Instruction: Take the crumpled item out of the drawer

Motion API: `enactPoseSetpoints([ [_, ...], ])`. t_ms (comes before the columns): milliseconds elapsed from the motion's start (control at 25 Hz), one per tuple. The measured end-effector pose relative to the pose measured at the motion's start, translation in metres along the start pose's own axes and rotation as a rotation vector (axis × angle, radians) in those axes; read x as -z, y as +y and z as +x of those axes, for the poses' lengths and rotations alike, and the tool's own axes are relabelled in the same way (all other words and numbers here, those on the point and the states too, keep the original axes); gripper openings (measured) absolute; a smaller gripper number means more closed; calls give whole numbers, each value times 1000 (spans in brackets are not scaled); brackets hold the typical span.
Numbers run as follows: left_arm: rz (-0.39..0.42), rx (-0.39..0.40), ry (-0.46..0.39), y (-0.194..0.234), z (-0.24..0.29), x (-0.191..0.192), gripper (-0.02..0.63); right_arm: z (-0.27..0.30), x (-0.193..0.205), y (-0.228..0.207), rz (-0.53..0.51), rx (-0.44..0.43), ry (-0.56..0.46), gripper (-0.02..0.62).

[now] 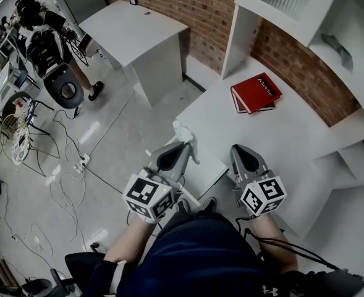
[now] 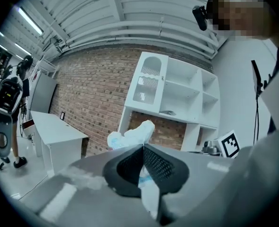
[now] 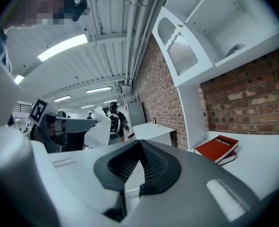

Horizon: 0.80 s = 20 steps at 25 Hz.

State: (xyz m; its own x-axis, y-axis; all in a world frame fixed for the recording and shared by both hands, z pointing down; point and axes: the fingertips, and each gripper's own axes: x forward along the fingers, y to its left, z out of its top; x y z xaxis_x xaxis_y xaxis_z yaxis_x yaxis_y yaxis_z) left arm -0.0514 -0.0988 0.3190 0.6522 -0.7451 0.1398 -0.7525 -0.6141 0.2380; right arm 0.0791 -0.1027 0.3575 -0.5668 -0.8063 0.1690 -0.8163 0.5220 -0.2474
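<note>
- Crumpled item (image 1: 185, 135) comes out, as my head camera has it: the long white bench (image 1: 280, 135) runs under a white shelf unit (image 1: 293, 5) against a brick wall (image 1: 188, 5), with two red books (image 1: 256, 93) stacked toward its back.
- Below the bench's near edge a white panel juts toward me. I take it for the open drawer (image 1: 205, 169), but I cannot see into it.
- Left tool (image 1: 180, 148) is held out over that edge, close to level, its jaws pressed together on the item's lower tail. The left gripper view shows white paper with a trace of blue squeezed between the pads.
- Right tool (image 1: 240, 152) hovers just beside it over the bench, jaws closed on each other with nothing between them.
- The item is a white wad that sticks up past the left tool's tips, clear of drawer and bench and touching nothing else.
- My reading is that the taking-out step is all but done, with the wad out of the drawer and in the air.
- The next move, as I judge it, is to carry the wad over bare bench, away from the books. The pinch must be firm because only a thin tail is caught. Then I lower it and spread the jaws. The right tool is free to deal with the drawer.
</note>
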Motion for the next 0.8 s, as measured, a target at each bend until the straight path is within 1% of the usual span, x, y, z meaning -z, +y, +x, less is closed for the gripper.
enactPoseSetpoints([
  [160, 21, 14, -48, -4, -1, -9, 5, -1, -8, -1, 14, 6, -25, 3],
  [360, 24, 34, -95, -7, -8, -21, 4, -3, -19, 5, 14, 9, -55, 3],
  [480, 12, 44, -122, -9, -8, -26, 3, -4, -25, 4, 5, 5, -73, 3],
  [600, -4, 49, -150, -10, -12, -40, 3, -1, -34, 8, -8, -4, -95, 2],
  [680, -30, 64, -179, -13, -14, -50, 5, -1, -38, 11, -15, -7, -103, 2],
  [800, -42, 87, -216, -17, -17, -55, 3, -4, -38, 12, -26, -2, -108, 2],
])
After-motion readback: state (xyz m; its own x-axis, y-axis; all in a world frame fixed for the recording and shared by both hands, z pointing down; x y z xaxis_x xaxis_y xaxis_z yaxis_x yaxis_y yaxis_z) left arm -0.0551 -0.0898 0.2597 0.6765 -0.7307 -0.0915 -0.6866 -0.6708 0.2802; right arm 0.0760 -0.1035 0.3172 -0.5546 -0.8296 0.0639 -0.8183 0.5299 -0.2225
